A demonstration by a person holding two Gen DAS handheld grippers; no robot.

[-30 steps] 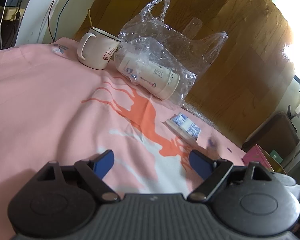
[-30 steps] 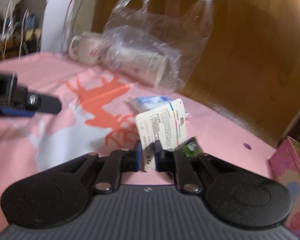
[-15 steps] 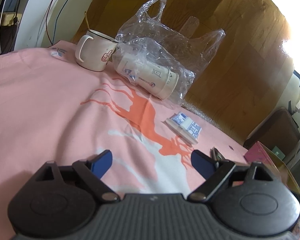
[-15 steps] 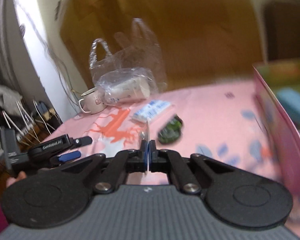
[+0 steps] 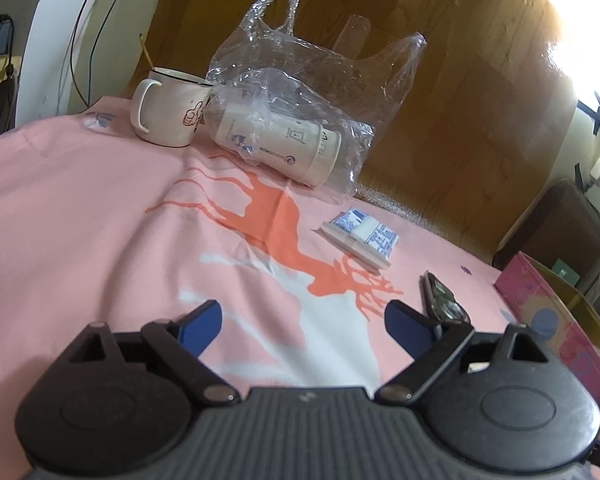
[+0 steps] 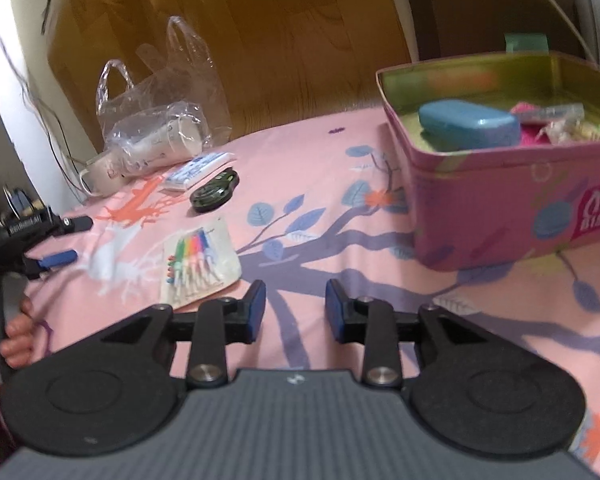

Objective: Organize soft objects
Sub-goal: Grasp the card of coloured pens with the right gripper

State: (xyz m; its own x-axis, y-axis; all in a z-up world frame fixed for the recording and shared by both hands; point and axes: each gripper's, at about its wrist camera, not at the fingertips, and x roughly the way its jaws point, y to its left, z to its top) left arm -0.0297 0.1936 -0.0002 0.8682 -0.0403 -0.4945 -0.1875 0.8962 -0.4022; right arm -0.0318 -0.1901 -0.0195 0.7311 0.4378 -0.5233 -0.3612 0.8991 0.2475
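We judge the sorting partly done. The pink biscuit tin [image 6: 512,184] already holds a blue case [image 6: 468,126] and some pink and green packets at its far side, too blurred to name. Still out on the pink cloth [image 6: 340,184] of the desk are 3 loose things: a flat pack of coloured pens [image 6: 198,262] just ahead of our right tongs, a dark green pouch [image 6: 215,193] further on, and a blue-and-white tissue packet [image 6: 198,170] beyond that, touching or nearly touching the pouch. At the far edge a clear plastic bag [image 5: 300,92] wraps a white tumbler [image 5: 278,146] lying on its side, with a mug [image 5: 168,114] standing beside it; whether those belong in the tin we cannot say.

Our right tongs [image 6: 295,312] point forward and somewhat down at bare cloth between the pen pack and the tin. The jaws are opening, part-way apart, with nothing between them.

Our left tongs [image 5: 302,324] hover low over the cloth's orange and white print, tilted down the same way. The jaws are opening toward wide, and they grip nothing; the green pouch [image 5: 444,304] lies just beyond the right-hand finger. In the right view a hand [image 6: 18,328] shows at the left edge, below those tongs.
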